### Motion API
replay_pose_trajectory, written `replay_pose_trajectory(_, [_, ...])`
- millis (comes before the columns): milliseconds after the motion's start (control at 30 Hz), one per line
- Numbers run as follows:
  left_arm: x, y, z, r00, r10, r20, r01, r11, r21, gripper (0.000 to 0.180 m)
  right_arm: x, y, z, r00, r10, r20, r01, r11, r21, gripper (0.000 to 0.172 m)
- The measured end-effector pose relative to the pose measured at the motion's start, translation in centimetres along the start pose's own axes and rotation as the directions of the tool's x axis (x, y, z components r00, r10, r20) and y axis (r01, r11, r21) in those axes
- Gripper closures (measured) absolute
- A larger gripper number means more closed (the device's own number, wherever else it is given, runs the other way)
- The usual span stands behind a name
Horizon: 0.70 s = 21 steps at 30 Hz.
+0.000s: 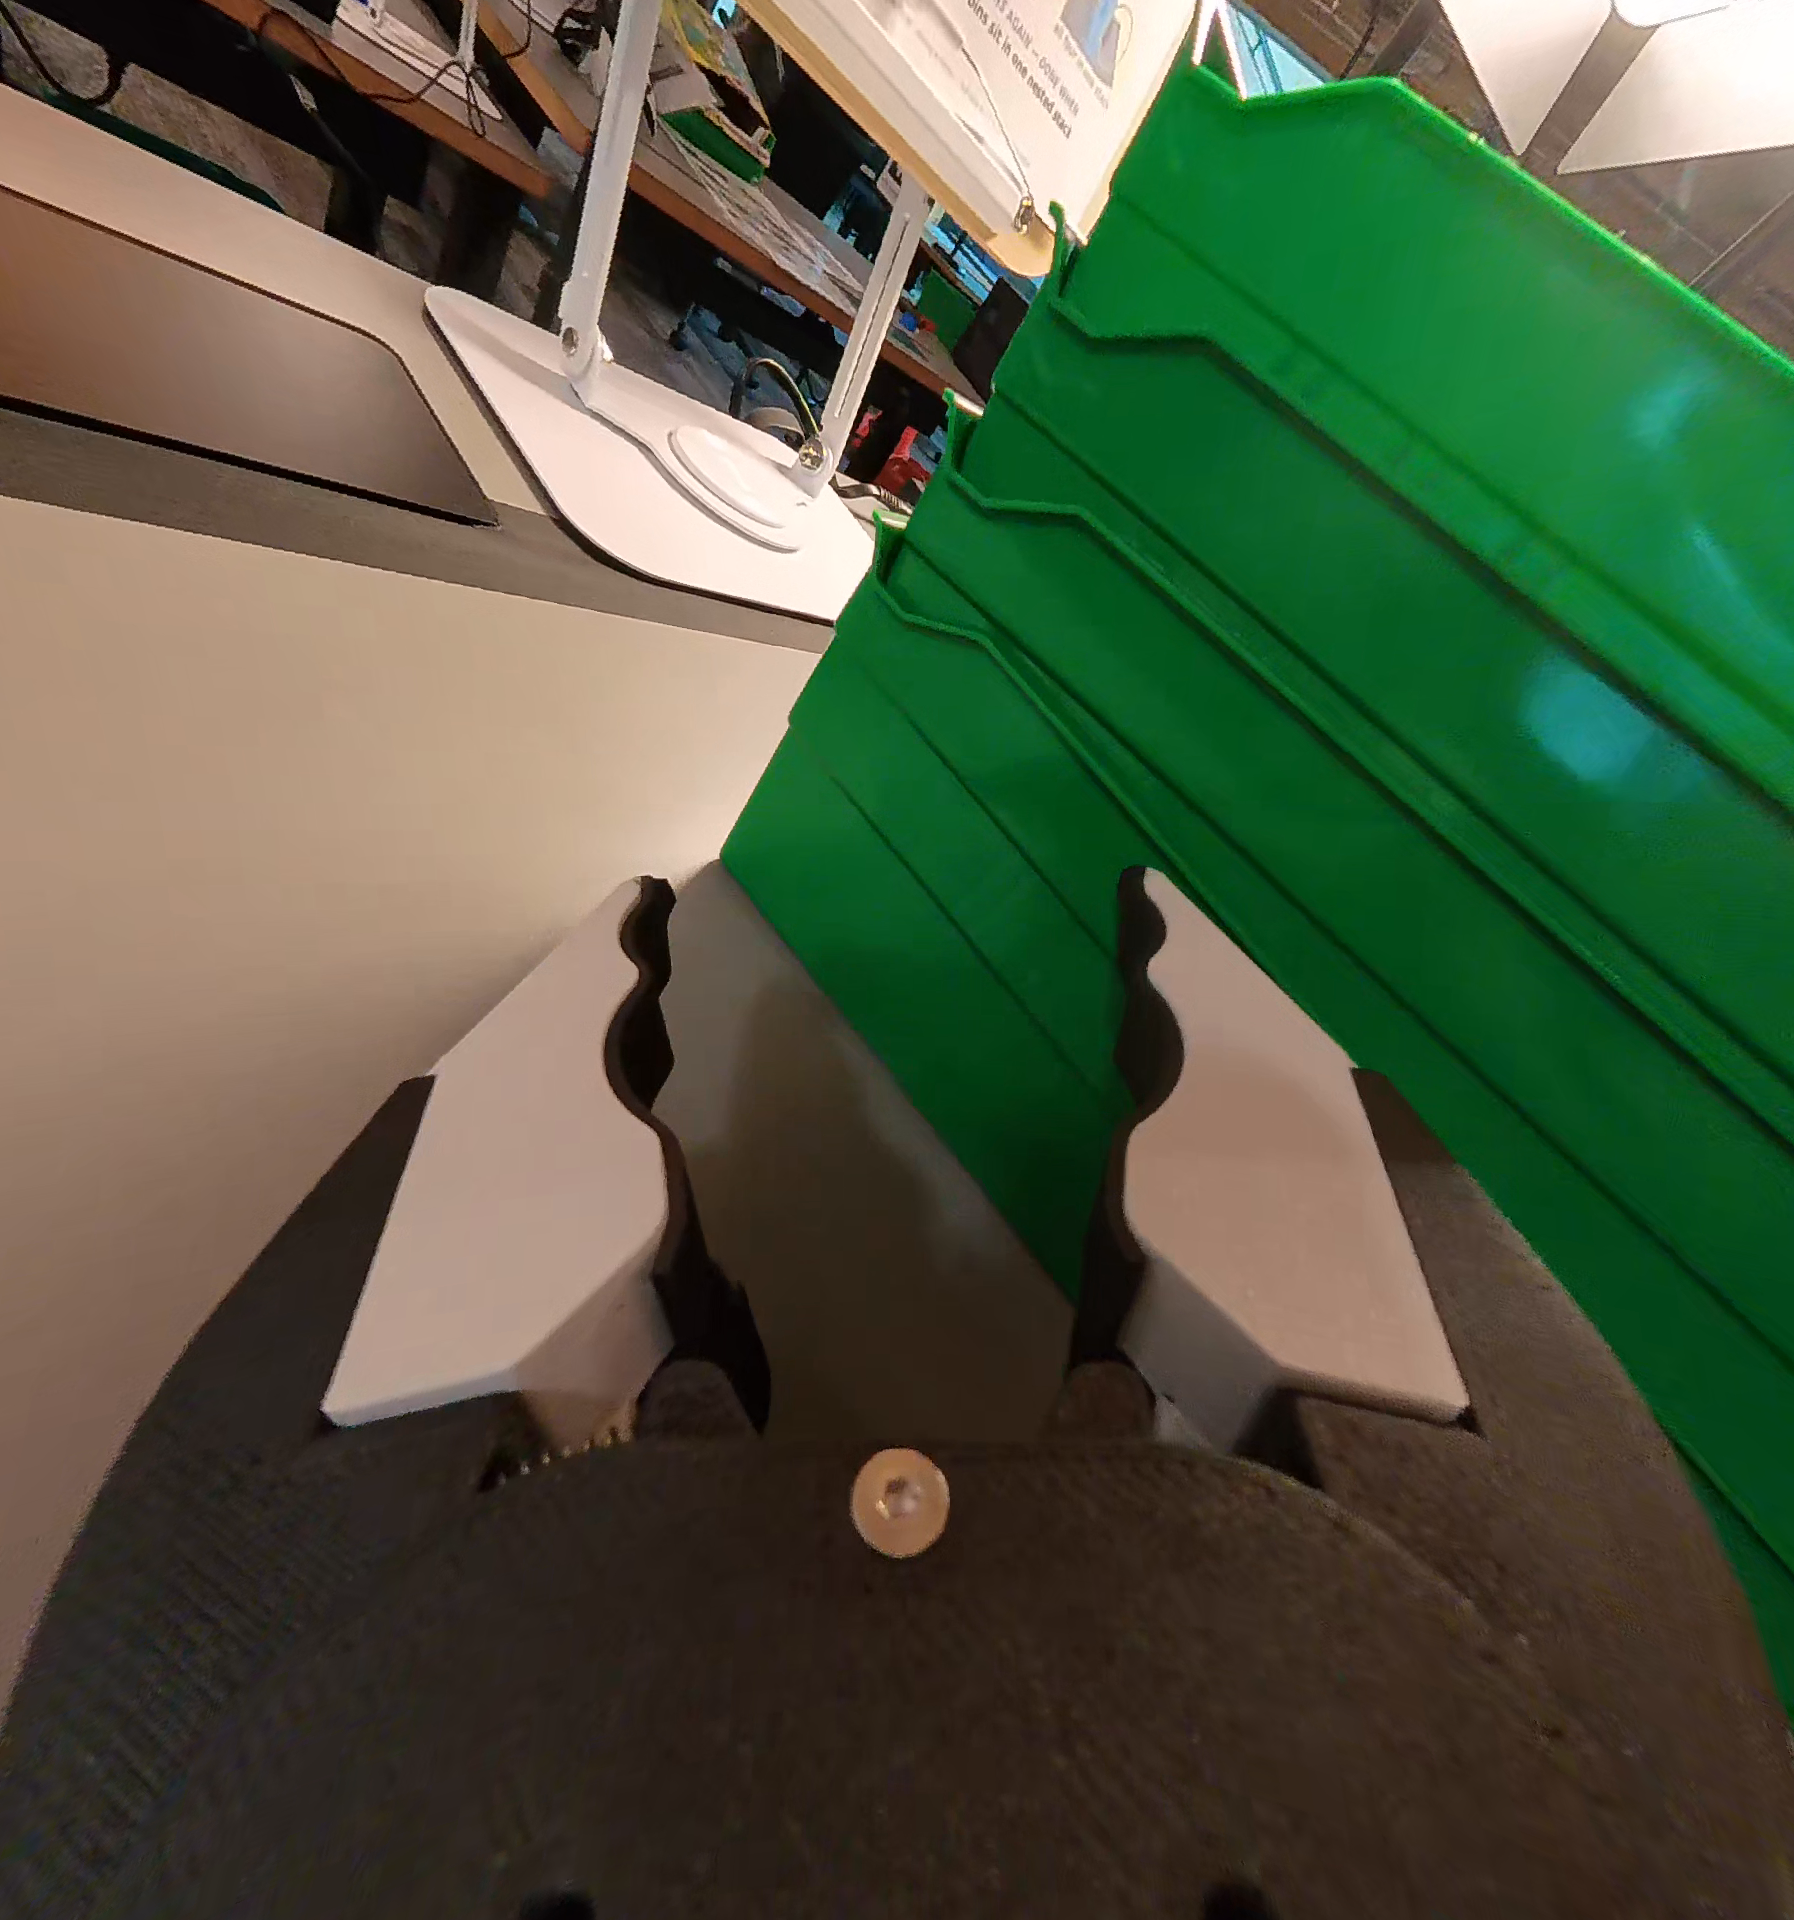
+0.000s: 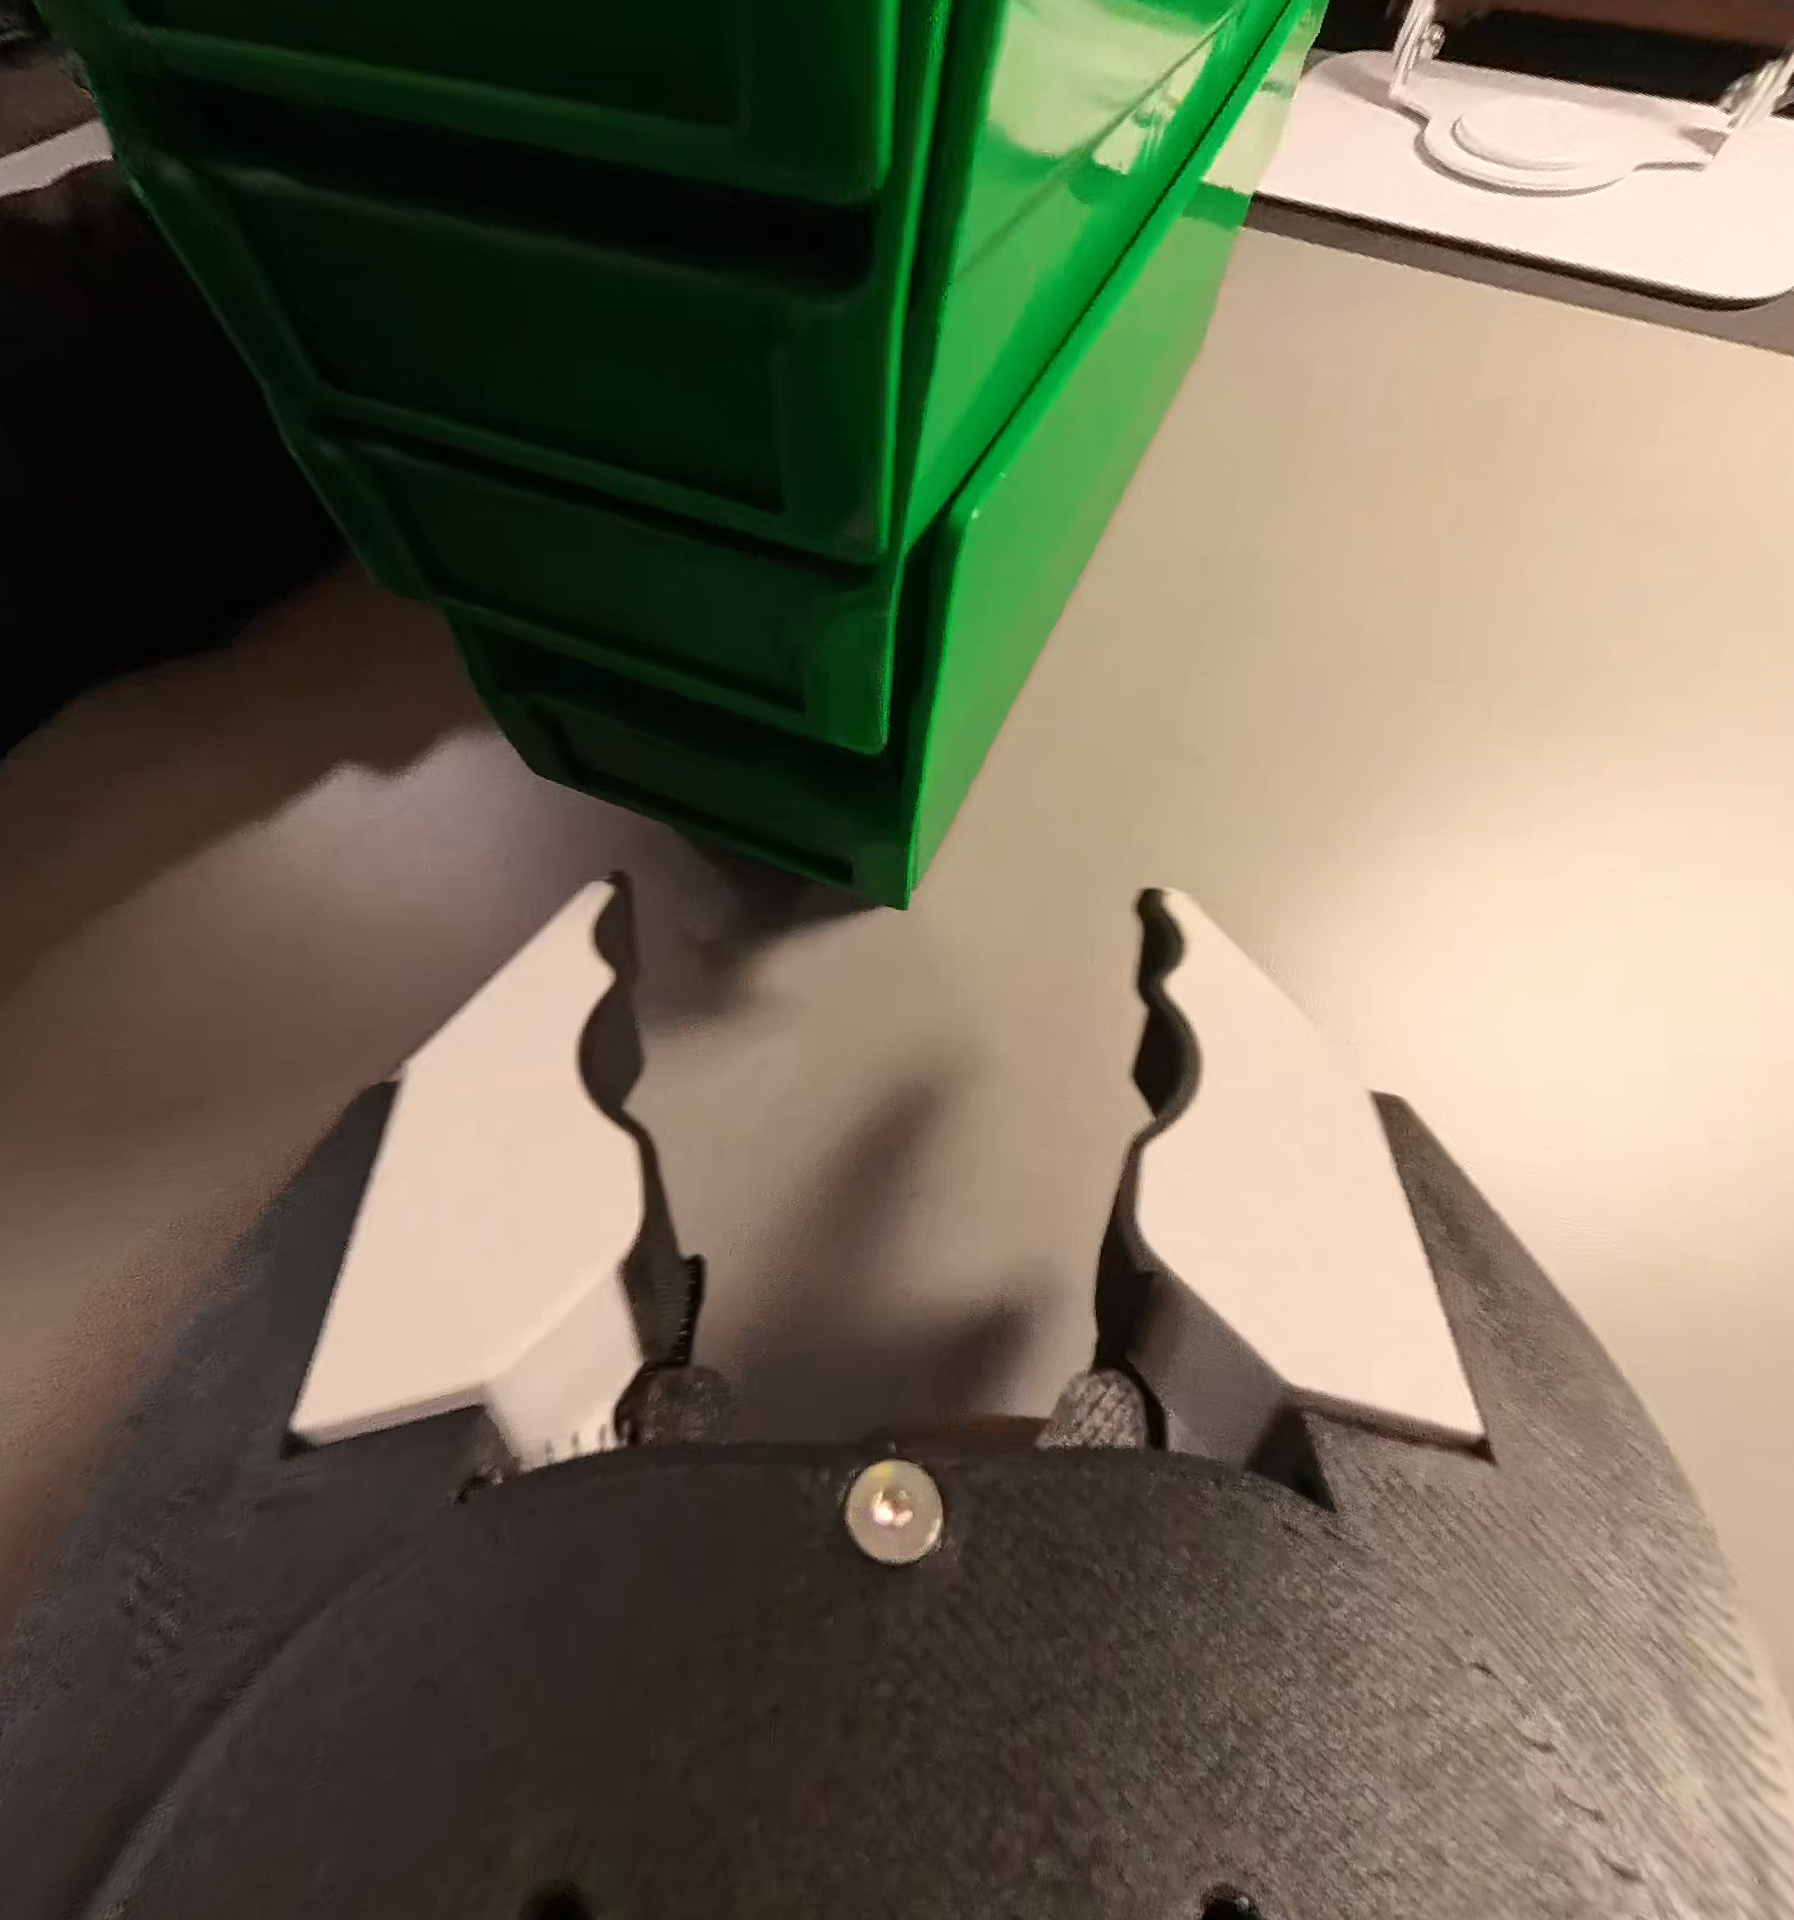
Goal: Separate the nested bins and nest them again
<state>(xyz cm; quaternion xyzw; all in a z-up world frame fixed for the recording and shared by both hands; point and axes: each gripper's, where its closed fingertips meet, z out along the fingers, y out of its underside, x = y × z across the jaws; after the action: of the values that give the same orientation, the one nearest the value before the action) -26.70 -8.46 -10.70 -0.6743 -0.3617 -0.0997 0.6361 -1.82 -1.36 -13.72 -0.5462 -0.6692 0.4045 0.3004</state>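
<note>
The green bins (image 2: pixel 602 436) sit nested in one shiny stack, just ahead of both grippers' fingers (image 2: pixel 519 1122), which are spread apart and hold nothing.

The green bins (image 1: pixel 1392 582) stood nested in one tall stack on the table (image 2: pixel 1392 727), glossy plastic, each rim stepped above the one below. Four tiers showed at the front (image 2: pixel 612 416), with recessed panels; the long sides were ribbed.
</note>
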Motion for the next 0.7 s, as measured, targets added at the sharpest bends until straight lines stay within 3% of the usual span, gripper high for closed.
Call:
replay_pose_trajectory(33, [0.0, 0.0, 0.0, 1.000, -0.001, 0.003, 0.001, 1.000, 0.004, 0.094, -0.4, -0.2, 0.2, 1.000, -0.001, 0.002, 0.001, 1.000, 0.007, 0.062])
replay_pose_trajectory(167, [0.0, 0.0, 0.1, 1.000, -0.021, 0.015, 0.020, 1.000, 0.018, 0.094, -2.1, -1.8, 2.0, 1.000, -0.011, -0.029, 0.012, 0.999, 0.044, 0.026])
replay_pose_trajectory(267, [0.5, 0.3, 0.4, 0.999, -0.049, 0.020, 0.048, 0.998, 0.029, 0.093, -2.5, -2.5, 3.5, 0.995, -0.009, -0.096, 0.013, 0.999, 0.039, 0.016])
replay_pose_trajectory(333, [1.0, 0.6, 0.7, 0.998, -0.058, 0.022, 0.057, 0.998, 0.033, 0.097, -2.4, -2.9, 4.3, 0.991, 0.013, -0.132, -0.007, 0.999, 0.042, 0.017])
replay_pose_trajectory(500, [2.8, 1.5, 1.4, 0.998, -0.068, -0.015, 0.068, 0.997, 0.027, 0.116, -2.2, -3.2, 4.8, 0.991, 0.020, -0.132, -0.015, 0.999, 0.039, 0.049])
replay_pose_trajectory(700, [6.1, 4.4, 2.9, 0.996, -0.003, -0.089, -0.005, 0.996, -0.092, 0.110, -0.6, -2.0, 2.5, 0.983, 0.044, -0.179, -0.036, 0.998, 0.043, 0.049])
